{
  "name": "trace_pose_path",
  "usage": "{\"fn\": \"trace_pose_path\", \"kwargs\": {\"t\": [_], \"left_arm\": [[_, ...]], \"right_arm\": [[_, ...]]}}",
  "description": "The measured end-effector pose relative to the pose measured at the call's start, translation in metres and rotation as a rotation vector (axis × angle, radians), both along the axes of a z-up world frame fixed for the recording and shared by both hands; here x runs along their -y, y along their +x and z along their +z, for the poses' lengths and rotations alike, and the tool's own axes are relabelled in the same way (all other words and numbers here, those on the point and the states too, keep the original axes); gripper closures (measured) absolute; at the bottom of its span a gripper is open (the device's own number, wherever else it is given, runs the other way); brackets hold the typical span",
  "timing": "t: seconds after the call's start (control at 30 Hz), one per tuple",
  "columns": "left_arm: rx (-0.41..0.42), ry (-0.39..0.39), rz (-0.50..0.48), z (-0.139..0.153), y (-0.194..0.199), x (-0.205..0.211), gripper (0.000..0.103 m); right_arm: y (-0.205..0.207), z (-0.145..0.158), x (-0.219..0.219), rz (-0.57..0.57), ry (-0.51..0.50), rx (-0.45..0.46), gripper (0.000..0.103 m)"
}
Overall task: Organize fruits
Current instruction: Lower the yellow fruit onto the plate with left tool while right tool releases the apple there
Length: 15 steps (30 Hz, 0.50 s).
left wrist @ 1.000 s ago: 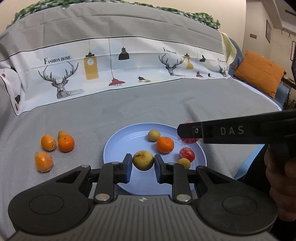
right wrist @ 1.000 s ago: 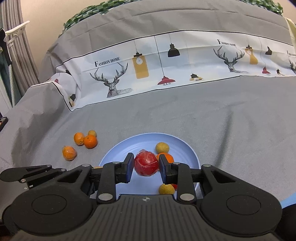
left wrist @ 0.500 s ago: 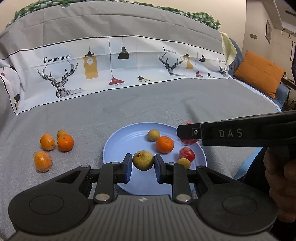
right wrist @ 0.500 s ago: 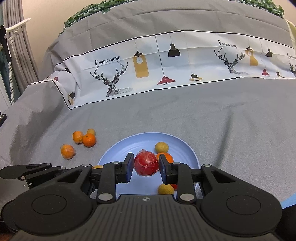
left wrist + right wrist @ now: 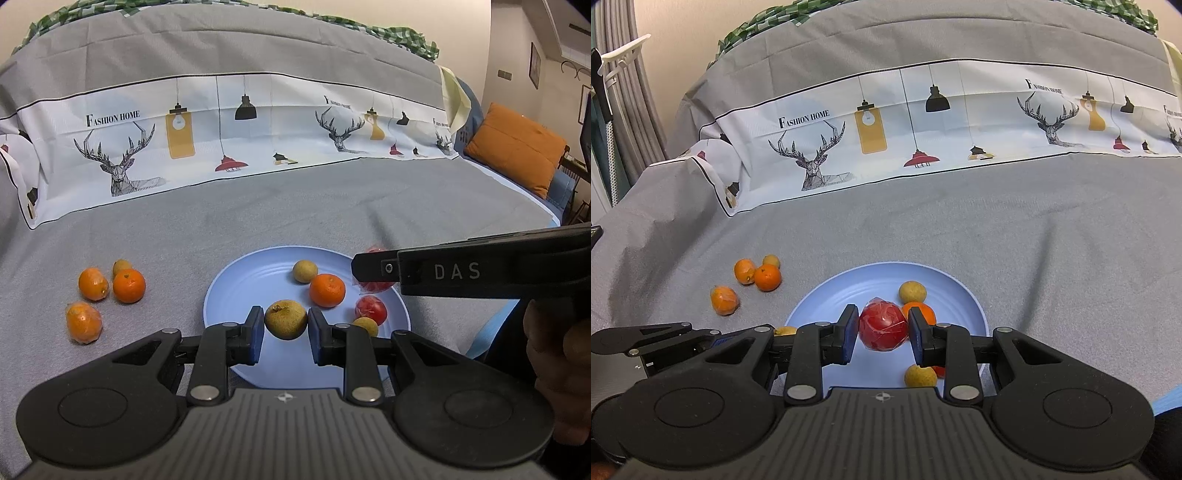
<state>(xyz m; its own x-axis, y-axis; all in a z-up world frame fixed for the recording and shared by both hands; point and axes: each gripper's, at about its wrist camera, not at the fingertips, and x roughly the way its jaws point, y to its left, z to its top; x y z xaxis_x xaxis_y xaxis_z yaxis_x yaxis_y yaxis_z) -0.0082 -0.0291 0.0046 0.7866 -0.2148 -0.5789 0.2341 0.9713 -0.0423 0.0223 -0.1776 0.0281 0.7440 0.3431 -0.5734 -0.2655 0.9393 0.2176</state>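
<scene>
A blue plate (image 5: 243, 280) lies on the grey cloth; it also shows in the right wrist view (image 5: 871, 284). My left gripper (image 5: 285, 330) is shut on a brownish-yellow fruit (image 5: 285, 319) above the plate's near side. My right gripper (image 5: 882, 334) is shut on a red wrapped fruit (image 5: 882, 328) above the plate. On the plate lie an orange (image 5: 327, 290), a yellow fruit (image 5: 305, 270), a red fruit (image 5: 371, 309) and another yellow fruit (image 5: 365, 325). The right gripper's side (image 5: 461, 271) crosses the left wrist view.
Three oranges (image 5: 125, 285) (image 5: 93, 283) (image 5: 83, 322) and a small yellow fruit (image 5: 121, 265) lie on the cloth left of the plate. A patterned white band (image 5: 221, 140) runs across the back. An orange cushion (image 5: 517, 151) sits far right.
Almost nothing moved. Both grippers still hold their fruit over the plate; the views shifted only slightly.
</scene>
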Motion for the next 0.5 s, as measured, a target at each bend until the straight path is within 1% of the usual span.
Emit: {"fn": "trace_pose_path", "kwargs": {"t": [0.1, 0.13, 0.17, 0.2, 0.23, 0.37, 0.5], "left_arm": [[-0.002, -0.014, -0.004, 0.0004, -0.0007, -0.0010, 0.074], [-0.004, -0.019, -0.005, 0.0005, -0.0008, -0.0011, 0.073], [-0.012, -0.024, -0.009, 0.0003, -0.0002, -0.0012, 0.066], [-0.014, -0.027, -0.010, -0.0001, 0.0000, -0.0017, 0.063], [-0.010, -0.026, -0.008, 0.0002, -0.0006, -0.0014, 0.063], [-0.008, -0.025, 0.003, 0.0014, -0.0006, -0.0012, 0.063], [-0.011, -0.030, 0.023, 0.0019, 0.0008, -0.0043, 0.063]], "right_arm": [[0.0003, -0.0001, 0.0003, -0.003, -0.003, -0.002, 0.072], [0.0005, -0.0001, 0.0002, -0.007, -0.006, -0.002, 0.072], [0.0006, -0.0004, 0.0005, -0.013, -0.009, -0.003, 0.071], [0.0016, -0.0011, 0.0004, -0.018, -0.013, -0.011, 0.068], [0.0021, -0.0020, 0.0008, -0.022, -0.014, -0.016, 0.061], [0.0020, -0.0022, 0.0021, -0.033, -0.013, -0.015, 0.052], [0.0023, -0.0027, 0.0031, -0.039, -0.007, -0.020, 0.050]]}}
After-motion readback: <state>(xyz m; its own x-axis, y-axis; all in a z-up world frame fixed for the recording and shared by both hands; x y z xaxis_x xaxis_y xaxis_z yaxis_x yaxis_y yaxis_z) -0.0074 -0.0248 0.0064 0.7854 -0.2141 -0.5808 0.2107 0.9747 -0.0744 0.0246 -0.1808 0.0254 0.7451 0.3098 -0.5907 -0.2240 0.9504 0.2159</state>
